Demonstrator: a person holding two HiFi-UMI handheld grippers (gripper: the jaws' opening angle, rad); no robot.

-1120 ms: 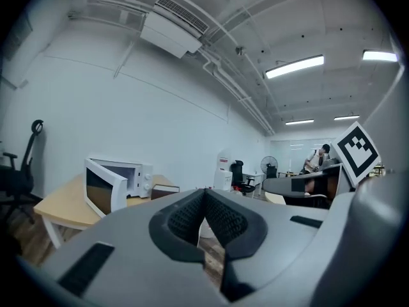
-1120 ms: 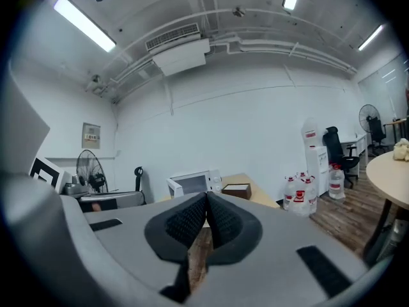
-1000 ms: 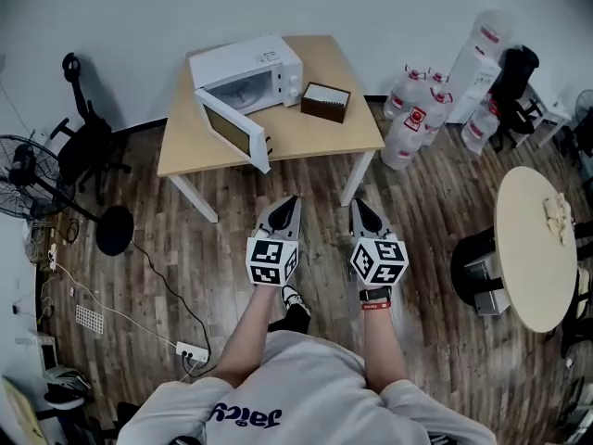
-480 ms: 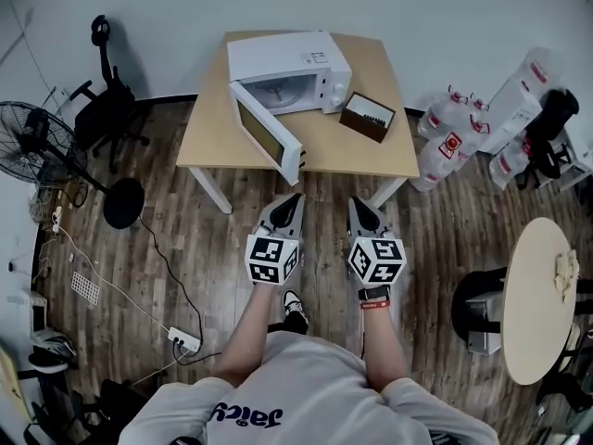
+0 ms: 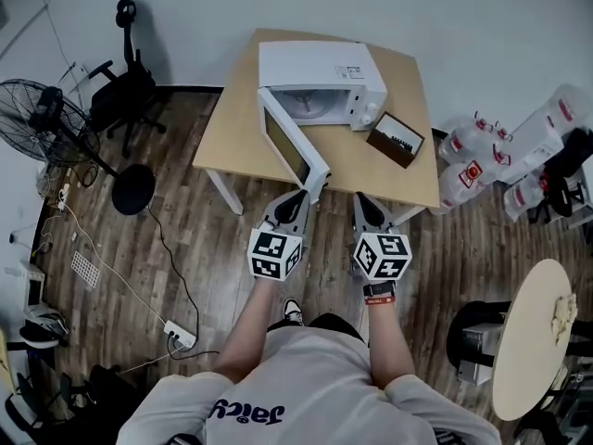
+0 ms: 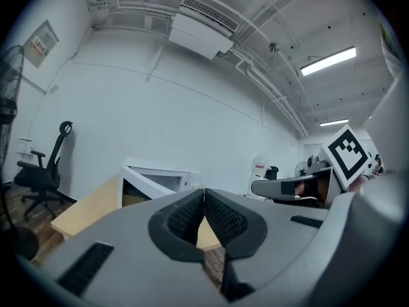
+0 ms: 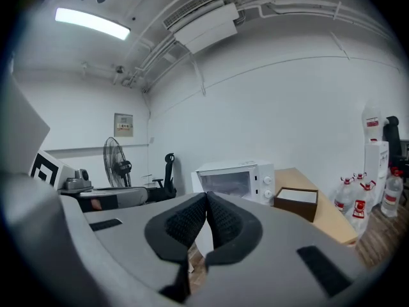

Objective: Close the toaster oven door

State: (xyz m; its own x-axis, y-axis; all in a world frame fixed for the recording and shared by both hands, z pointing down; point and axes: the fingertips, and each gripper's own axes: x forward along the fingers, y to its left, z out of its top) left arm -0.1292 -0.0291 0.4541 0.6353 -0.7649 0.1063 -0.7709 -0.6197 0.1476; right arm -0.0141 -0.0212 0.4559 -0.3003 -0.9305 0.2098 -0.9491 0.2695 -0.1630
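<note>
Since a second ago we have closed in on the desk (image 5: 232, 128). It lay well ahead of the grippers then. Now the left gripper (image 5: 298, 196) is near the free edge of the toaster oven door (image 5: 295, 146), and the right gripper (image 5: 361, 200) is at the desk's front edge. Both grippers are as they were, each with its jaws pressed together on nothing, as their own views confirm. The round table (image 5: 528, 341) has slid towards the lower right of the head view.

The white toaster oven (image 5: 320, 68) stands at the middle of the desk's back edge. Its door is still swung wide open, hinged at the left and reaching out to the desk's front edge. A brown box (image 5: 396, 139) sits just right of the oven.

The water bottles (image 5: 468, 170) on the floor carry red labels too small to read. A wall notice (image 7: 123, 125) in the right gripper view is also illegible. The dark lettering on the grey shirt (image 5: 246, 413) shows upside down, and we cannot read it.
</note>
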